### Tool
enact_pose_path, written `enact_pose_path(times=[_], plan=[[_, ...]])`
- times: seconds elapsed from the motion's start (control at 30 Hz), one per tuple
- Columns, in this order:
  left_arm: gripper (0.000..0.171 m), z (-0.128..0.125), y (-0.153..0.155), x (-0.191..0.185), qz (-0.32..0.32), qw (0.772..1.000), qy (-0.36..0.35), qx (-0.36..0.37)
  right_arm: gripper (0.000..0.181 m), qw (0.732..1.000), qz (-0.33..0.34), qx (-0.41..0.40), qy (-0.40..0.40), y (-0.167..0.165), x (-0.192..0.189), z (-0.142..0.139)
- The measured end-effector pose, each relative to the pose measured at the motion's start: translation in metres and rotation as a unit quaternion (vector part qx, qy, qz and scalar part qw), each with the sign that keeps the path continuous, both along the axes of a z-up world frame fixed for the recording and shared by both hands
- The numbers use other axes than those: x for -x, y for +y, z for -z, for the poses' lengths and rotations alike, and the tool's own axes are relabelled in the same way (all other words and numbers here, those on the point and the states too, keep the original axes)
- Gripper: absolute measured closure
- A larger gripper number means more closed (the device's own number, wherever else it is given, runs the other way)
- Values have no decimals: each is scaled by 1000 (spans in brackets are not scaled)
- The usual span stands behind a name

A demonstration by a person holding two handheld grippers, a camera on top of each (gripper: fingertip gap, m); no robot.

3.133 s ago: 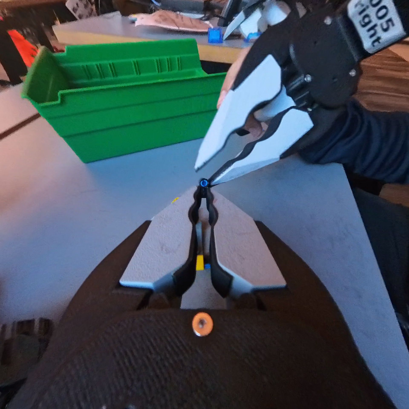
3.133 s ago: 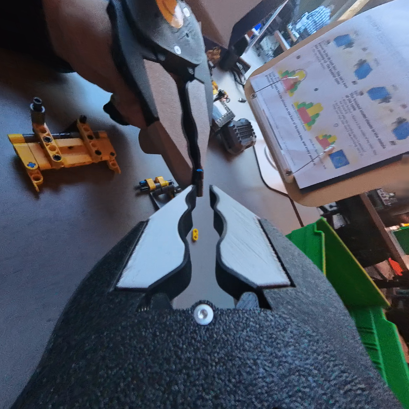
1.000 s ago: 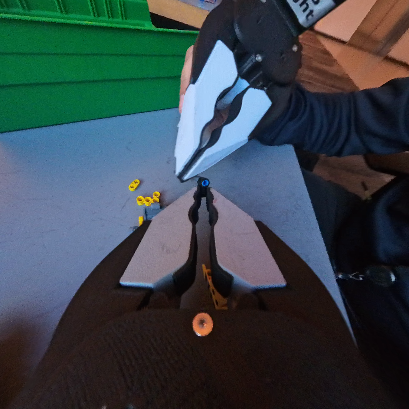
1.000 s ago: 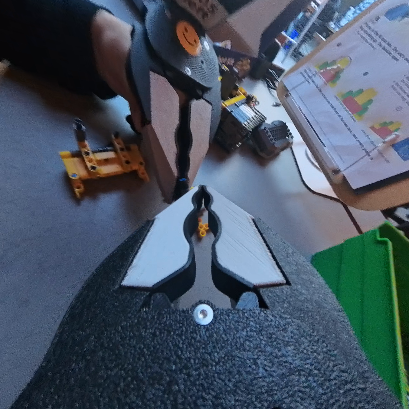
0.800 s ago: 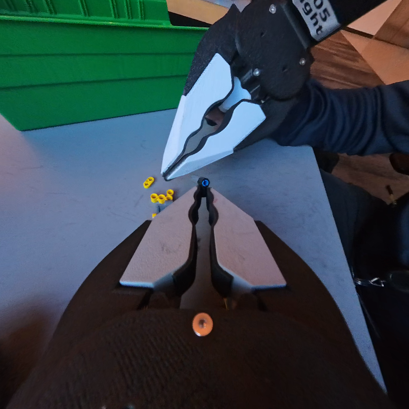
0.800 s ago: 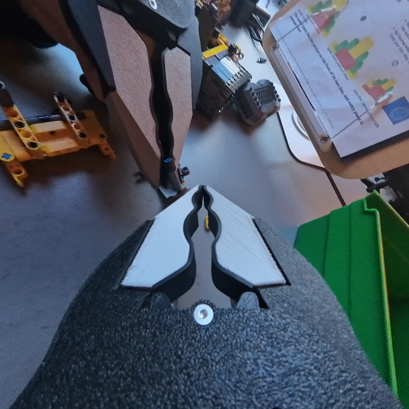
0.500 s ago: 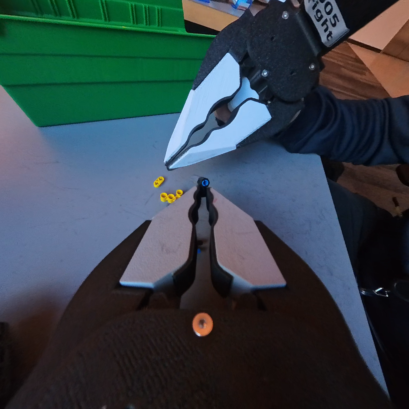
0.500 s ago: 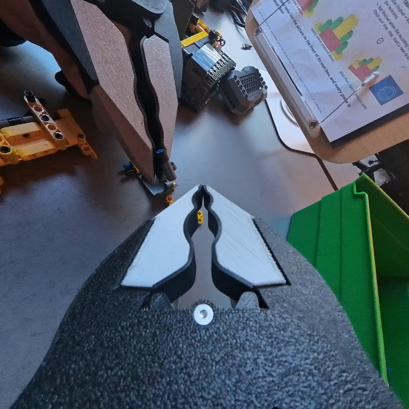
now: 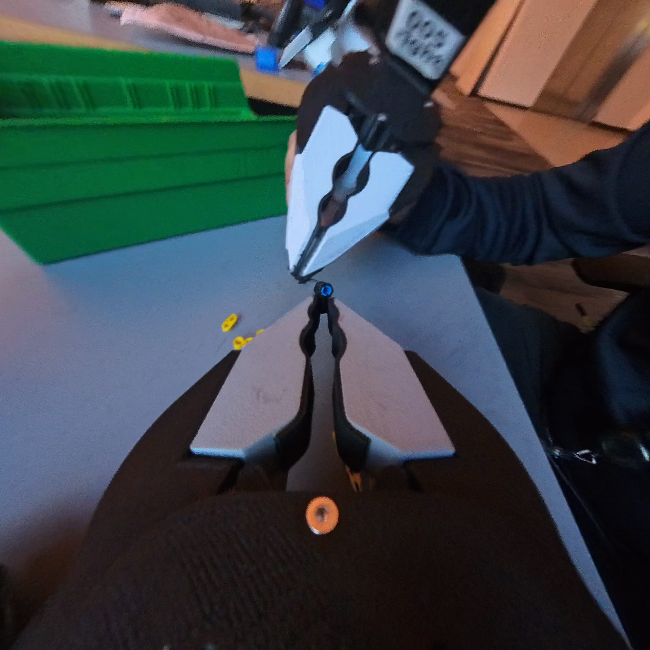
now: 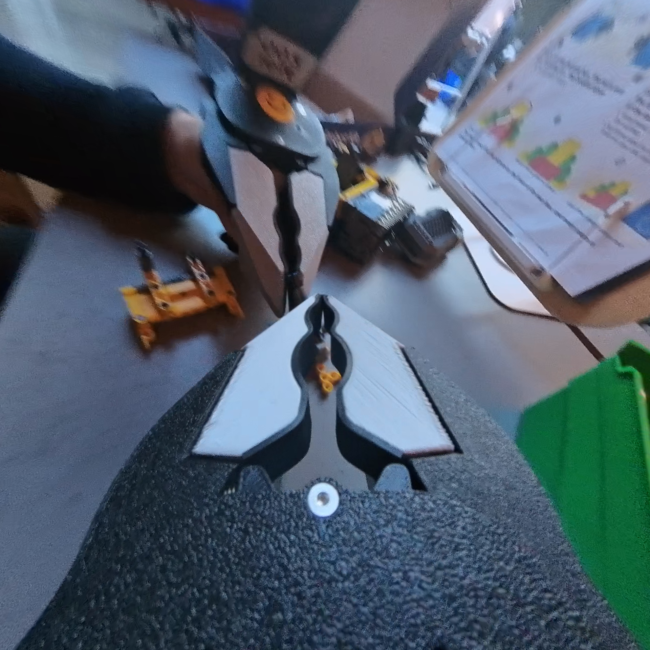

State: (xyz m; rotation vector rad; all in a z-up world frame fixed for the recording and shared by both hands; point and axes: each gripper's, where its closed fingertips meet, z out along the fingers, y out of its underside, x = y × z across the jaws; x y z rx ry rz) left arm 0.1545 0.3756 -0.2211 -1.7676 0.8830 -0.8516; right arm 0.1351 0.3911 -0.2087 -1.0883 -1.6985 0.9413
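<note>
My left gripper [image 9: 322, 301] is shut on a small black pin with a blue end [image 9: 323, 290] that sticks out past its tips. My right gripper [image 9: 299, 278], with white fingers [image 9: 316, 183], is shut and points down, its tips just left of the pin and almost touching it. In the right wrist view my right gripper [image 10: 322, 299] is shut with nothing visible in it, and the left gripper [image 10: 292, 281] comes down to meet its tips. Small yellow connector pieces [image 9: 229, 322] lie on the grey table [image 9: 105, 316] left of the left gripper; they also show in the right wrist view [image 10: 325, 376].
A green bin [image 9: 123, 169] stands at the far left of the table and also shows in the right wrist view [image 10: 580, 457]. A yellow beam assembly [image 10: 176, 292], black blocks [image 10: 369, 218] and a board with a printed picture sheet [image 10: 562, 140] lie beyond. The table edge [image 9: 492, 316] runs along the right. My left and right fingertips are right by each other.
The right gripper, open 3.1 s ago, is shut. Since half a second ago it has swung more upright and its tips have come right up to the pin. Both views are blurred by motion.
</note>
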Motion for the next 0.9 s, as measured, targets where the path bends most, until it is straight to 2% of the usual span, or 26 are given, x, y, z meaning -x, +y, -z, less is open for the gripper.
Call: enact_pose_path(times=[0.1, 0.27, 0.3, 0.4, 0.47, 0.53, 0.67, 0.9], plan=[[171, -15, -11, -4, 34, 998, -6, -52, 181, 997, -51, 54, 27, -14, -7, -16], [171, -26, -16, -6, 39, 995, -9, -97, 177, 989, -88, 107, 43, -21, -14, -28], [171, -23, -10, -3, 23, 995, 3, -98, 175, 992, -64, 99, 42, -13, -11, -27], [171, -11, 13, 14, -57, 993, 48, -89, 181, 998, 52, 33, 24, 25, -5, -12], [171, -2, 23, 24, -95, 990, 74, -72, 181, 989, 146, -31, -24, 57, -6, 7], [171, 3, 29, 30, -119, 987, 86, -65, 181, 977, 194, -65, -64, 74, -8, 22], [171, 11, 32, 30, -130, 984, 105, -57, 181, 973, 204, -38, -104, 78, -7, 40], [171, 15, 32, 28, -126, 985, 110, -51, 181, 972, 198, -47, -116, 74, -6, 45]])
